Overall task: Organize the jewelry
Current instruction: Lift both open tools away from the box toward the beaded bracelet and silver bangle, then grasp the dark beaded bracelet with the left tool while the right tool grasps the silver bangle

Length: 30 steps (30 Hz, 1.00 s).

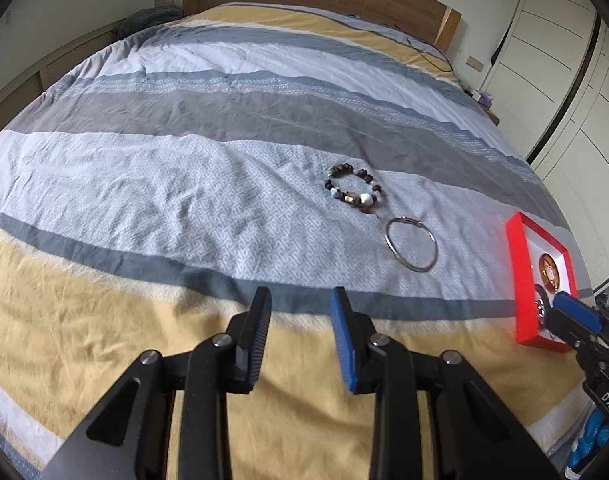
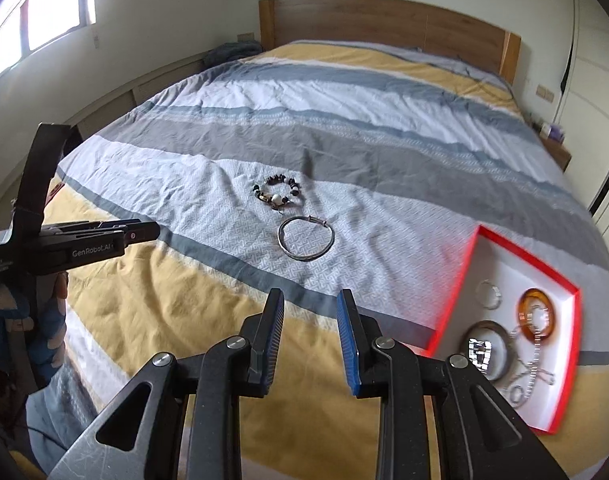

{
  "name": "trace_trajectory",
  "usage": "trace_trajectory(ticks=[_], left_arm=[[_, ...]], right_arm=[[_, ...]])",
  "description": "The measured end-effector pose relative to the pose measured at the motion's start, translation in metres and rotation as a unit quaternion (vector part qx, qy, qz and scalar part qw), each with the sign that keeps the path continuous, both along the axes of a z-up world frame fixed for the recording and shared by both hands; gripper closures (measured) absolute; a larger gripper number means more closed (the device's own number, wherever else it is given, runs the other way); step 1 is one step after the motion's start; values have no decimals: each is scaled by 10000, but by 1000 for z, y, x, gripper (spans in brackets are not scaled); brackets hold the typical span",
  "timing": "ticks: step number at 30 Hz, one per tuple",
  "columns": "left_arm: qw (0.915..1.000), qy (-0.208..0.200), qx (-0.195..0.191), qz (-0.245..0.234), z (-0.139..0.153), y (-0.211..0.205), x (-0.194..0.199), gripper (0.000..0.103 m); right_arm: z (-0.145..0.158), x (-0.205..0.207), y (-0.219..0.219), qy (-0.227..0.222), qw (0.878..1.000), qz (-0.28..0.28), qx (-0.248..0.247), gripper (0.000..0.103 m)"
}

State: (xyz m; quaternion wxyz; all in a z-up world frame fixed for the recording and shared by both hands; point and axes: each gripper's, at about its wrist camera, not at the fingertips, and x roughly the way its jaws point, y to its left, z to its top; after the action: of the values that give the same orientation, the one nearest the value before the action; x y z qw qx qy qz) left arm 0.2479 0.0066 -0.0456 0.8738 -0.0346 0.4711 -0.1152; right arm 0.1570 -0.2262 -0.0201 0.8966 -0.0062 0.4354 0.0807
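On the bed (image 2: 152, 312) we log two loose pieces lying flat: one beaded bracelet (image 2: 279, 193) and, just nearer, one silver bangle (image 2: 306, 239), clasp at its far edge. To the right, the red tray (image 2: 464, 276) holds one amber ring (image 2: 537, 309) among several metal pieces. Left gripper (image 1: 301, 300) and right gripper (image 2: 310, 302): jaws apart, empty.

Striped bed (image 2: 184, 312), beaded bracelet (image 2: 279, 193) beside silver bangle (image 2: 306, 239), red tray (image 2: 470, 256) nearer the edge
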Motion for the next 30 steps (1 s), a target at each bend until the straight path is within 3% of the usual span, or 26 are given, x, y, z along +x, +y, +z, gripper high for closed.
trace_trajectory(ticks=[14, 21, 30], left_arm=[[9994, 167, 10, -296, -50, -54, 127, 74], [9988, 240, 77, -421, -82, -75, 151, 71], [9984, 112, 1, -561, -91, -85, 173, 73]], right_arm=[[-90, 124, -8, 618, 9965, -271, 503, 76], [-127, 149, -8, 709, 9953, -219, 615, 75], [-143, 165, -7, 435, 9964, -171, 704, 78]])
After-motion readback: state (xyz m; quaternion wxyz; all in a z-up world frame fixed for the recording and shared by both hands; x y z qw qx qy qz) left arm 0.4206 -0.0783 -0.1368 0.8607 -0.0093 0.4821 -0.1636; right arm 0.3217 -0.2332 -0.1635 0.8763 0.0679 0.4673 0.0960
